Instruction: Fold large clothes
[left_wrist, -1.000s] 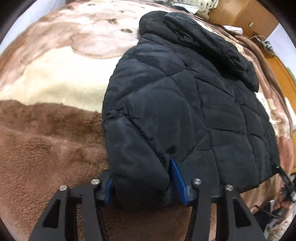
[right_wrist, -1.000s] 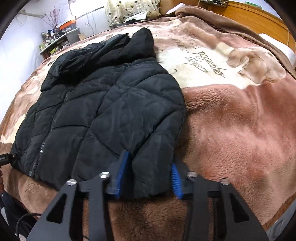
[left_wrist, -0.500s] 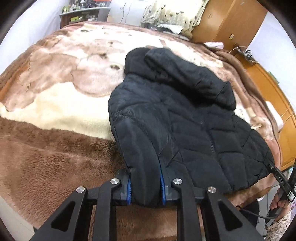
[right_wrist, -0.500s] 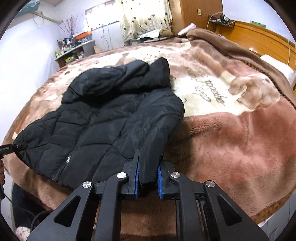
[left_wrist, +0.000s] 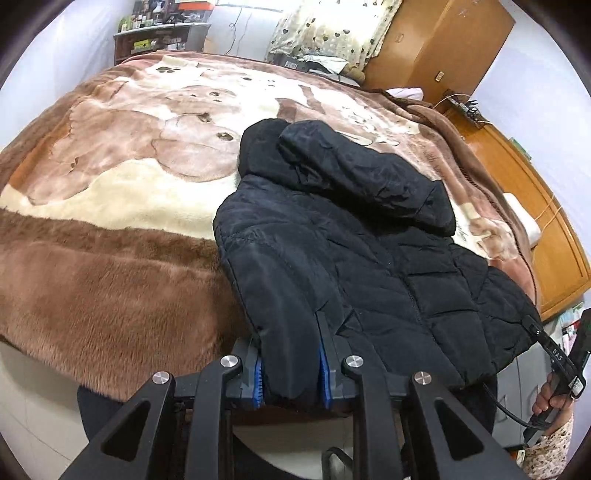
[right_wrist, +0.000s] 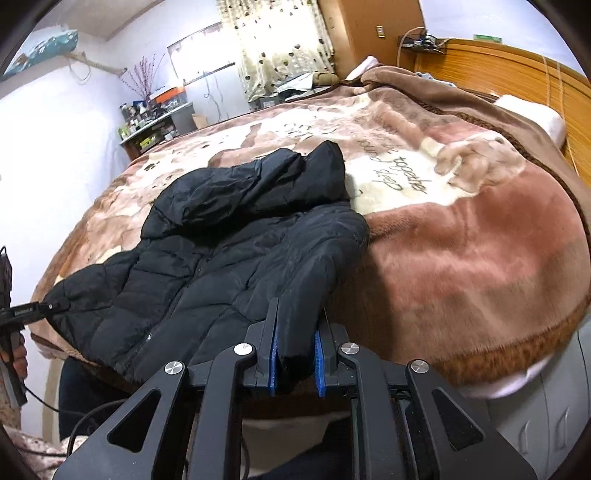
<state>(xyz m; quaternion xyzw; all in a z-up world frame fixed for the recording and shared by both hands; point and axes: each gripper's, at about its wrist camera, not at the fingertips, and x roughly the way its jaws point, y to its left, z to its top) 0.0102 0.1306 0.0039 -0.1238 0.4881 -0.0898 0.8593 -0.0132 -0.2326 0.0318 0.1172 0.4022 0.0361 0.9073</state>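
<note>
Gripping one cuff each, the left gripper (left_wrist: 290, 363) and right gripper (right_wrist: 294, 363) are clamped on the sleeve ends of the black quilted hooded jacket (left_wrist: 369, 266), which lies front-up on the brown plush bed blanket (left_wrist: 110, 280), hood at the far side. To fold well, I'd judge both sleeves should be lifted evenly and carried inward across the chest, keeping the padded fabric taut so it doesn't bunch.

Hiding the cuff ends of the black jacket (left_wrist: 332, 266) between blue pads (left_wrist: 257, 376), both views. Cropping the other gripper (left_wrist: 561, 365) at 3 o'clock in the left view, state unreadable. Blurring shelf clutter (right_wrist: 147, 114) toward 10 o'clock, too small for identification.
</note>
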